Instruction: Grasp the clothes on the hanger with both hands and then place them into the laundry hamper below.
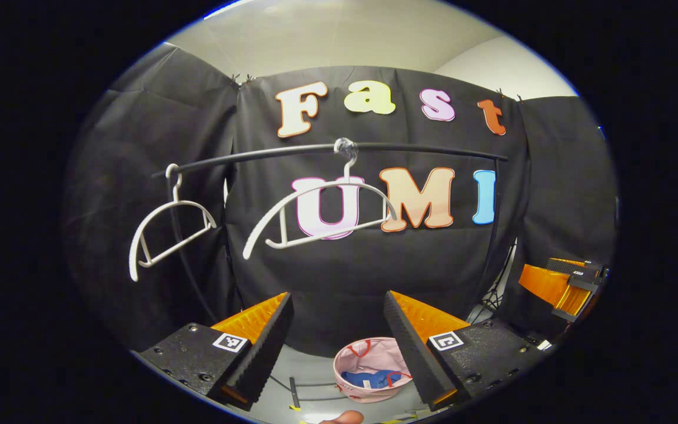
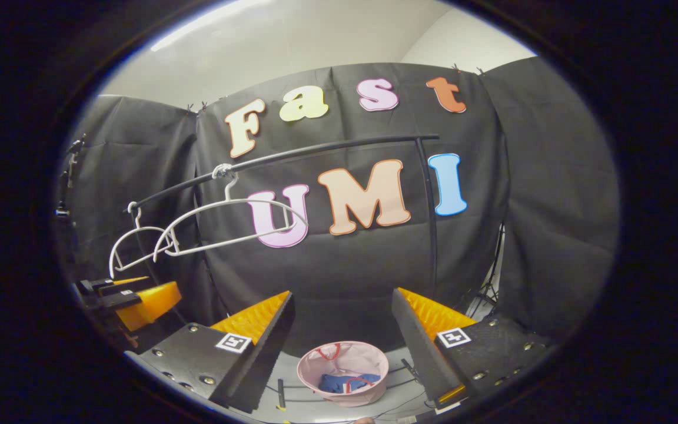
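Two bare white hangers (image 1: 321,215) (image 1: 165,232) hang from a black rail (image 1: 327,150); the right gripper view shows the same hangers (image 2: 233,227) (image 2: 130,244) and rail (image 2: 292,154). Below on the floor stands a pink laundry hamper (image 1: 368,368) (image 2: 344,373) with blue clothes (image 1: 368,378) (image 2: 342,383) lying inside. My left gripper (image 1: 336,347) is open and holds nothing, high above the hamper. My right gripper (image 2: 342,347) is open too, also above the hamper. Each gripper appears at the edge of the other's view (image 1: 568,282) (image 2: 130,297).
The rail's upright post (image 2: 430,212) stands at the right, with a stand's legs (image 1: 492,297) near the wall. Cables (image 1: 303,391) lie on the grey floor by the hamper. A fingertip (image 1: 344,417) shows at the bottom edge.
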`<state>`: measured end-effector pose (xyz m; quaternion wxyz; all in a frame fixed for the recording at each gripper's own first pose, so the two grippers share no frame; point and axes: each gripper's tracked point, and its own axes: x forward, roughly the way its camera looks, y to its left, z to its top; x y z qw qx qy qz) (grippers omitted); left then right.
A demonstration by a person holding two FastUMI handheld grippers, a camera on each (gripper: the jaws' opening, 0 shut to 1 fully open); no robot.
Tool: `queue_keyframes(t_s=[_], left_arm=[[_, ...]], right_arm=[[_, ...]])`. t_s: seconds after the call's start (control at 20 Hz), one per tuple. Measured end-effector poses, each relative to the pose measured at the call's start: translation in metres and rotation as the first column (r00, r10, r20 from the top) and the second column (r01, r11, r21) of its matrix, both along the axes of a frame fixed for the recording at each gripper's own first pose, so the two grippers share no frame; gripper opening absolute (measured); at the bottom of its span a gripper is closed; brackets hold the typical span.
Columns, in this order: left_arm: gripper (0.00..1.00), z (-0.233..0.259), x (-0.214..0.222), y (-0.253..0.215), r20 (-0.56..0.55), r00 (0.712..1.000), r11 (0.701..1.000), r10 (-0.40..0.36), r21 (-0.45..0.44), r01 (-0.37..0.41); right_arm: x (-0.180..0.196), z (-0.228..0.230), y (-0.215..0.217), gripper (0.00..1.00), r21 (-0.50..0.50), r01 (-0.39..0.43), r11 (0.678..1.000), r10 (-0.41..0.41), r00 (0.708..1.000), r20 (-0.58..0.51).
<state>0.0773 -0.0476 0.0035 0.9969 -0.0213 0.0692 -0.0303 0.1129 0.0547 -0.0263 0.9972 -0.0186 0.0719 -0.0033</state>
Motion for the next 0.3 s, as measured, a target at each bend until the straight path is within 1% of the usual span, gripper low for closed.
queue_keyframes(t_s=[0.05, 0.1, 0.2, 0.3], left_arm=[[0.96, 0.003, -0.006, 0.001, 0.008, 1.000, 1.000, -0.002, 0.001, 0.002], [0.95, 0.005, -0.012, 0.002, 0.016, 1.000, 1.000, -0.005, -0.003, 0.005], [0.95, 0.005, -0.021, 0.004, 0.030, 1.000, 1.000, -0.008, -0.005, 0.008], [0.95, 0.001, -0.027, 0.004, 0.047, 0.999, 1.000, -0.025, 0.009, 0.025]], right_arm=[[-0.003, 0.002, -0.002, 0.99, -0.010, -0.004, 1.000, 0.004, 1.000, 0.004], [-0.005, 0.002, -0.001, 0.99, -0.021, -0.012, 1.000, 0.012, 1.000, 0.009], [-0.012, 0.001, -0.004, 0.99, -0.073, -0.019, 0.997, 0.021, 1.000, 0.021], [-0.019, -0.001, -0.007, 0.99, -0.105, -0.019, 0.994, 0.022, 0.999, 0.029]])
